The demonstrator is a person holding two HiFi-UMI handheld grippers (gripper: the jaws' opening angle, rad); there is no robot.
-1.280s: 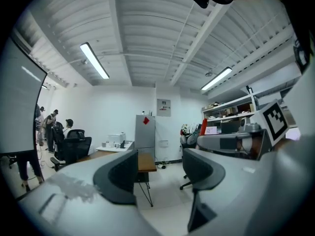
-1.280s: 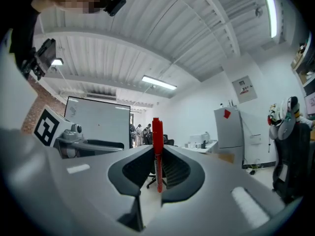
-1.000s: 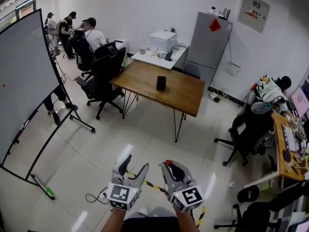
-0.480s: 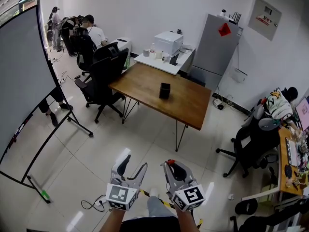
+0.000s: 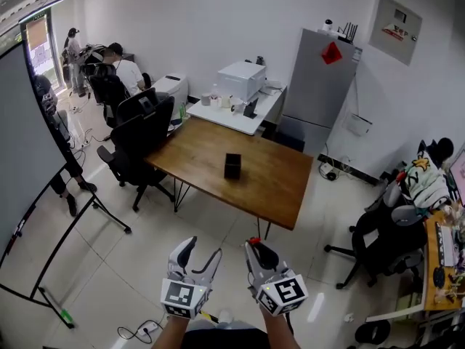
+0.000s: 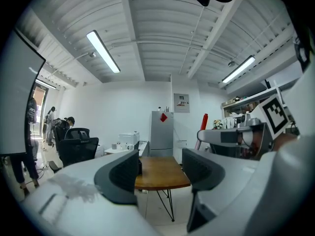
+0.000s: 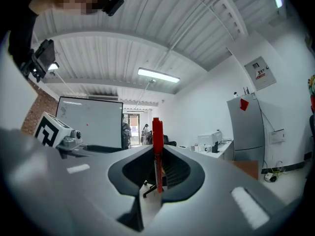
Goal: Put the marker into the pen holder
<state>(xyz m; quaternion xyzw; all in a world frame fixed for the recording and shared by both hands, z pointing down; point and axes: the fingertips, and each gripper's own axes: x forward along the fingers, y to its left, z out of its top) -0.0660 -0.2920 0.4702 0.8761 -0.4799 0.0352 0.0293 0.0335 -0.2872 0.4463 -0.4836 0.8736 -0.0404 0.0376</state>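
while the right gripper (image 7: 157, 162) is viewed along its own jaws, they are found closed on a red marker (image 7: 157, 144), which is pinched between the two pads. the marker stands roughly upright in the grip, its upper end rising clear above the jaw tips and its lower end sitting down in the throat of the jaws. in the head view only that red end shows, at the tip of the right gripper.

the left gripper (image 5: 202, 251) is held just beside the right one, to its left. its jaws stand apart with nothing between them; only the room is seen through the gap.

the pen holder (image 5: 232, 165), a small black box-shaped container, stands upright near the middle of the wooden table (image 5: 200, 150). it is well apart from both grippers, which hang over the tiled floor (image 5: 109, 267) short of the table's near edge. the marker is therefore well away from the pen holder and not in contact with it.

a grey refrigerator (image 5: 316, 78) stands behind the table.
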